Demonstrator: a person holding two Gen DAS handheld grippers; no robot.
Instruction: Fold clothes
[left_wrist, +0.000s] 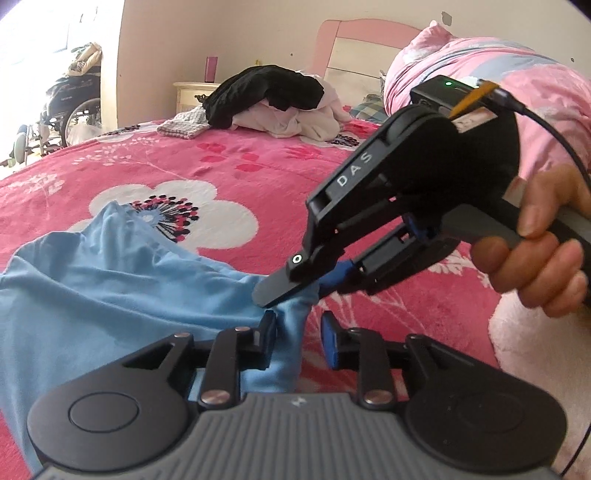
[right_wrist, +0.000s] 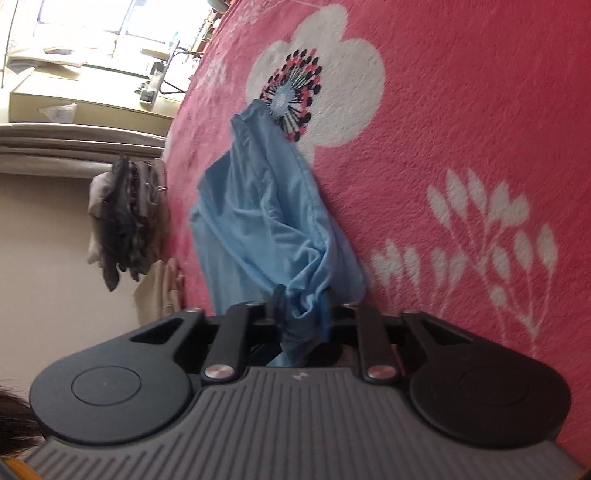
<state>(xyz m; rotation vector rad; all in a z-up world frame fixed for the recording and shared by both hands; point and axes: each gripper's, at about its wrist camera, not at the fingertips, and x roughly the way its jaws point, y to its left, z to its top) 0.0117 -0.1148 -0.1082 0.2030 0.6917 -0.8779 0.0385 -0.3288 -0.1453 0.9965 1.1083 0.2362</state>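
A light blue garment (left_wrist: 129, 288) lies crumpled on a pink flowered blanket (left_wrist: 258, 158), near a big white flower. One corner of it is lifted. My right gripper (left_wrist: 291, 295), held by a hand (left_wrist: 535, 254), is shut on that corner. In the right wrist view the blue garment (right_wrist: 258, 221) bunches between the fingers of the right gripper (right_wrist: 301, 308). My left gripper (left_wrist: 297, 332) sits just below, open. The hanging corner drops between its fingers, touching the left pad (left_wrist: 269, 332), with a gap to the blue right pad (left_wrist: 328, 343).
A heap of black and pale clothes (left_wrist: 280, 99) and a folded checked cloth (left_wrist: 181, 125) lie at the far side of the bed. A rolled pink quilt (left_wrist: 480, 81) fills the back right. Beyond the bed stand a nightstand (left_wrist: 192, 92) and a wheelchair (left_wrist: 70, 110).
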